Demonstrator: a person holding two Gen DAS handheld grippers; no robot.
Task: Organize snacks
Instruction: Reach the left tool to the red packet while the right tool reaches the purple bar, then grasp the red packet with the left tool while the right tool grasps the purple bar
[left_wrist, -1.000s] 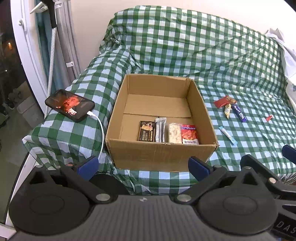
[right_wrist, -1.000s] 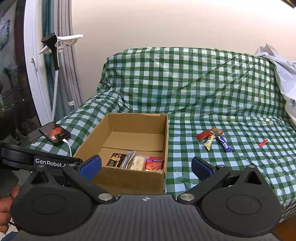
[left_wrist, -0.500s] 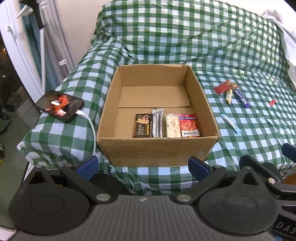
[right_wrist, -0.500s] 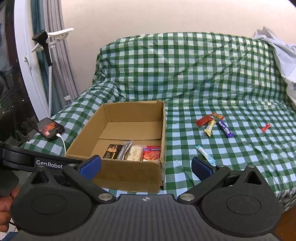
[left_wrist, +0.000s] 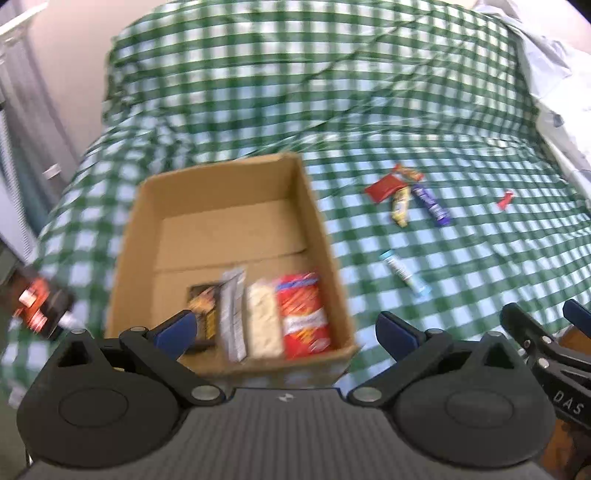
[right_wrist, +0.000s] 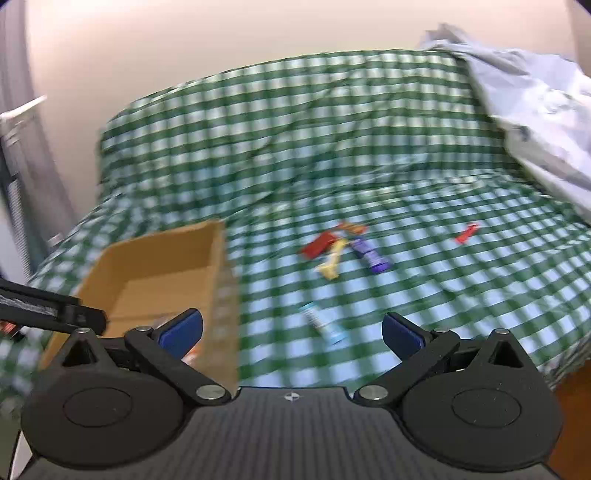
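Right, your left gripper (left_wrist: 286, 332) and right gripper (right_wrist: 291, 332) both gape empty (frames blurred) above the box (left_wrist: 236, 192) and a blue stick (right_wrist: 323, 325).

White letters "DAS" were seen on the black gripper body (left_wrist: 565, 398) at the right edge of the left wrist view, snack wrappers were blurred beyond reading.

The left gripper (left_wrist: 286, 330) has its blue-padded jaws spread wide with nothing between them, and the right gripper (right_wrist: 291, 330) is spread just as wide and equally empty, the two held side by side, each one's black frame showing at the other's edge.
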